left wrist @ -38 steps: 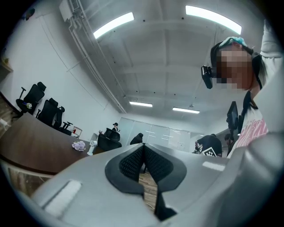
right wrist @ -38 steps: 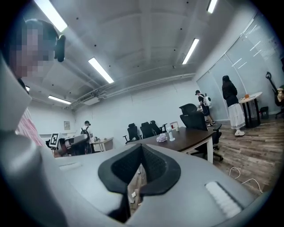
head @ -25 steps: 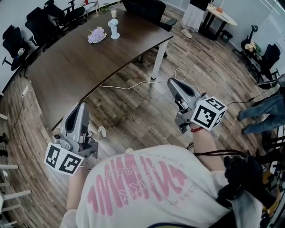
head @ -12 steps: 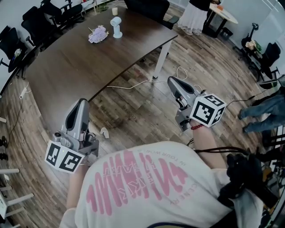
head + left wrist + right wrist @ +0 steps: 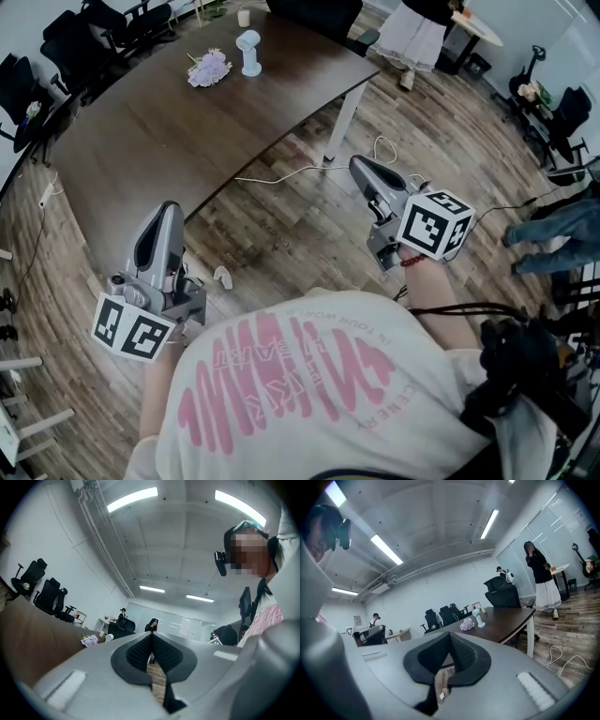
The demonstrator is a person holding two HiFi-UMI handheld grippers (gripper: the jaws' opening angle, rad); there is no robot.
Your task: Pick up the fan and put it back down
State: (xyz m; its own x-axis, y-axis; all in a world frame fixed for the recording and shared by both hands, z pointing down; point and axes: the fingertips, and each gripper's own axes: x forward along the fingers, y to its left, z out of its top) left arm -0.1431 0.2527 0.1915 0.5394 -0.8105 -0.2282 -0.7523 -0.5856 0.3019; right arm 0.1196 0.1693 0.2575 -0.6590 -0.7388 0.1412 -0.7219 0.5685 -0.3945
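Note:
The small white fan stands upright at the far end of the dark brown table, next to a bunch of lilac flowers. Both grippers hang over the wooden floor, well short of the table and far from the fan. My left gripper is shut with nothing in it; its pads meet in the left gripper view. My right gripper is also shut and empty. The right gripper view shows the fan and the flowers ahead on the table.
A white cable lies on the floor by the white table leg. A small white object lies near my left gripper. Black office chairs ring the table. A person in a white skirt stands beyond it.
The table and the fan have come slightly nearer in the head view as both grippers moved forward over the floor. Both stay shut and empty.

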